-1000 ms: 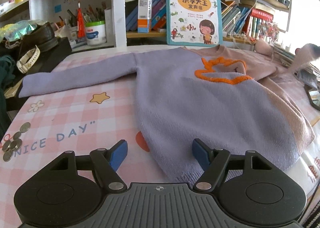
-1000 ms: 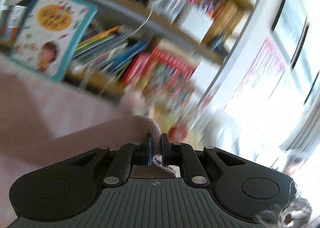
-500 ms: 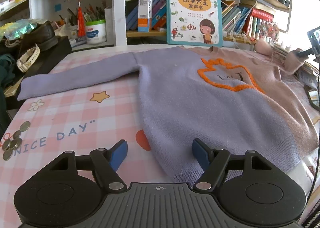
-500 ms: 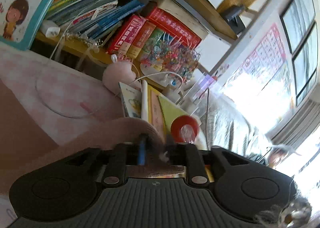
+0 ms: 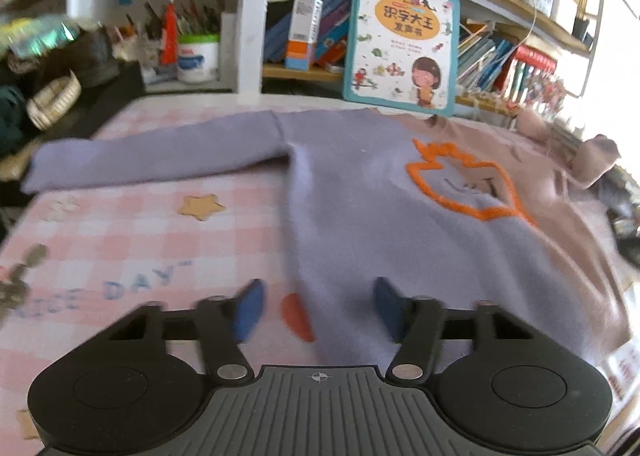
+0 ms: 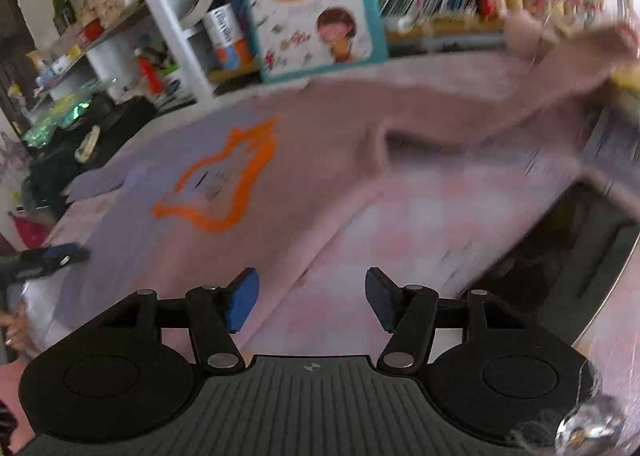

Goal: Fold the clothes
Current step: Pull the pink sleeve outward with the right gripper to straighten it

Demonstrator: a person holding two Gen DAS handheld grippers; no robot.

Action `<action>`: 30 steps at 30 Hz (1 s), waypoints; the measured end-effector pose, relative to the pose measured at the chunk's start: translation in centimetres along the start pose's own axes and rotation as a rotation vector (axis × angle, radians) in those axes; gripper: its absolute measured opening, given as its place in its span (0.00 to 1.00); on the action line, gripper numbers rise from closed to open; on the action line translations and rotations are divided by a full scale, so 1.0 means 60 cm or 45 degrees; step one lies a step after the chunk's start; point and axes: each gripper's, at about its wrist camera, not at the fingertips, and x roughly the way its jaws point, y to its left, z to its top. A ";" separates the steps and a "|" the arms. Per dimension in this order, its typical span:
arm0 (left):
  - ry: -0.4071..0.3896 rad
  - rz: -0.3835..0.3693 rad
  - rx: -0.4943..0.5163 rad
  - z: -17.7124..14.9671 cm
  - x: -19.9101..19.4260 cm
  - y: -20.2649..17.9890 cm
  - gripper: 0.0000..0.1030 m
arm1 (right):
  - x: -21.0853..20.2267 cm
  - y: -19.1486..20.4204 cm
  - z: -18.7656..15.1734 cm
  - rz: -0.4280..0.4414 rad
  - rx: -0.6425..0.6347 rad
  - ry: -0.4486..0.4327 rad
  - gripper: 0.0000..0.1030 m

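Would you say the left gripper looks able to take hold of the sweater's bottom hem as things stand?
Probably yes: the left gripper sits at the sweater hem, jaws closing, with cloth between them and nothing in the way.

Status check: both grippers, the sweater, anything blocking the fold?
Left gripper jaws closing over sweater hem, not pinched. Right gripper jaws opening, empty. Sweater spread flat. Pink sleeve lies against books.

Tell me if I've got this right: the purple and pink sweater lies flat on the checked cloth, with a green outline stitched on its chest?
Not quite. The outline on the sweater is orange, not green, as the left wrist view shows. The rest holds: it lies flat on the checked cloth.
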 end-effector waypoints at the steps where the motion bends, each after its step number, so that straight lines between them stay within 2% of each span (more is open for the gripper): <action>1: -0.010 -0.006 -0.016 0.000 0.003 -0.001 0.29 | 0.002 0.007 -0.010 0.007 0.009 -0.003 0.54; 3: -0.028 -0.025 -0.065 -0.005 0.004 0.000 0.15 | 0.006 0.021 -0.034 0.017 0.040 -0.018 0.51; 4: -0.036 -0.036 -0.091 -0.008 0.004 0.000 0.11 | 0.007 0.029 -0.041 0.007 0.031 -0.049 0.47; 5: -0.040 -0.045 -0.107 -0.010 0.003 0.001 0.09 | 0.010 0.037 -0.045 -0.005 0.011 -0.054 0.34; 6: -0.042 -0.056 -0.120 -0.011 0.000 0.004 0.08 | 0.014 0.044 -0.048 -0.007 -0.006 -0.055 0.14; 7: -0.050 -0.060 -0.144 -0.013 -0.005 0.009 0.08 | 0.023 0.047 -0.045 0.023 -0.013 -0.045 0.11; 9: -0.093 -0.031 -0.215 -0.016 -0.019 0.028 0.04 | 0.035 0.053 -0.039 0.012 -0.024 -0.080 0.08; 12: -0.099 -0.019 -0.282 -0.020 -0.029 0.045 0.03 | 0.034 0.078 -0.032 -0.052 -0.101 -0.224 0.07; 14: -0.077 0.010 -0.237 -0.024 -0.029 0.037 0.03 | 0.020 0.098 -0.029 -0.042 -0.134 -0.324 0.07; 17: -0.068 0.029 -0.181 -0.026 -0.031 0.028 0.04 | -0.008 0.099 -0.025 0.024 -0.088 -0.427 0.06; 18: -0.066 0.026 -0.181 -0.026 -0.031 0.027 0.08 | -0.016 0.094 -0.024 0.025 -0.061 -0.455 0.06; 19: -0.062 0.018 -0.183 -0.025 -0.031 0.027 0.10 | -0.020 0.085 -0.022 -0.023 -0.024 -0.467 0.07; 21: -0.058 0.005 -0.179 -0.027 -0.032 0.025 0.20 | -0.021 0.068 -0.021 -0.097 0.046 -0.451 0.10; 22: -0.056 -0.001 -0.175 -0.028 -0.033 0.024 0.24 | -0.016 0.057 -0.023 -0.092 0.087 -0.410 0.12; 23: -0.056 -0.008 -0.166 -0.029 -0.034 0.022 0.35 | -0.010 0.047 -0.024 -0.085 0.126 -0.369 0.20; 24: -0.055 -0.015 -0.146 -0.031 -0.036 0.018 0.49 | -0.004 0.040 -0.028 -0.065 0.158 -0.330 0.39; 25: -0.052 -0.020 -0.122 -0.032 -0.037 0.012 0.55 | 0.003 0.038 -0.033 -0.054 0.180 -0.292 0.45; 26: -0.047 -0.016 -0.093 -0.033 -0.037 0.006 0.58 | 0.010 0.039 -0.038 -0.055 0.182 -0.261 0.45; 28: -0.040 0.021 -0.010 -0.035 -0.034 -0.008 0.56 | 0.022 0.046 -0.047 -0.081 0.156 -0.216 0.45; 29: -0.042 0.043 0.024 -0.037 -0.032 -0.013 0.50 | 0.027 0.050 -0.050 -0.093 0.144 -0.198 0.43; 30: -0.044 0.069 0.056 -0.037 -0.030 -0.018 0.26 | 0.033 0.053 -0.052 -0.096 0.135 -0.181 0.35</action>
